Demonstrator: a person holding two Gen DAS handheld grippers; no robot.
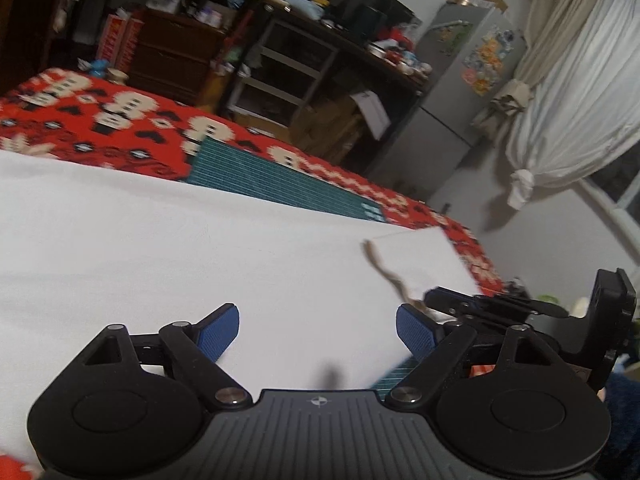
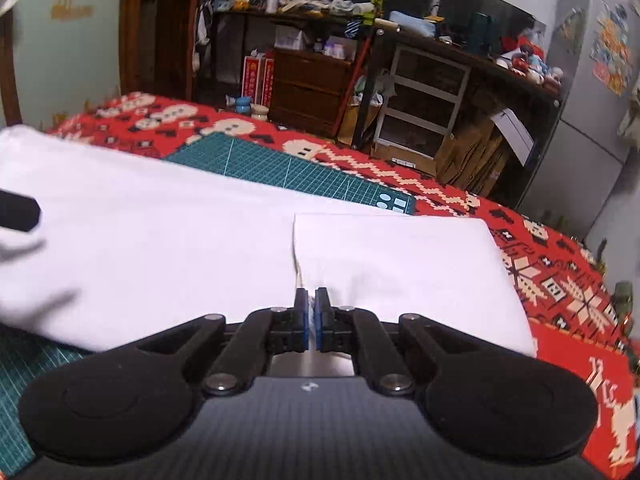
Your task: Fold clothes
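A white garment [image 1: 160, 248] lies spread over a green cutting mat [image 2: 288, 168] on the table. My left gripper [image 1: 318, 320] hovers over the garment's near part, its blue pads [image 1: 218, 332] wide apart with nothing between them. My right gripper [image 2: 311, 300] is shut on an edge of the white garment [image 2: 140, 248], where a folded-over flap [image 2: 400, 256] begins. In the left wrist view the right gripper [image 1: 432, 295] shows at the right, at the flap's blurred brownish edge. A black part at the left edge of the right wrist view [image 2: 18, 210] looks like the left gripper.
A red patterned tablecloth [image 2: 560, 272] covers the table under the mat. Behind the table stand cluttered shelves [image 2: 424, 92], a wooden drawer unit [image 2: 308, 88] and a grey fridge [image 1: 460, 80]. White curtains [image 1: 572, 92] hang at the right.
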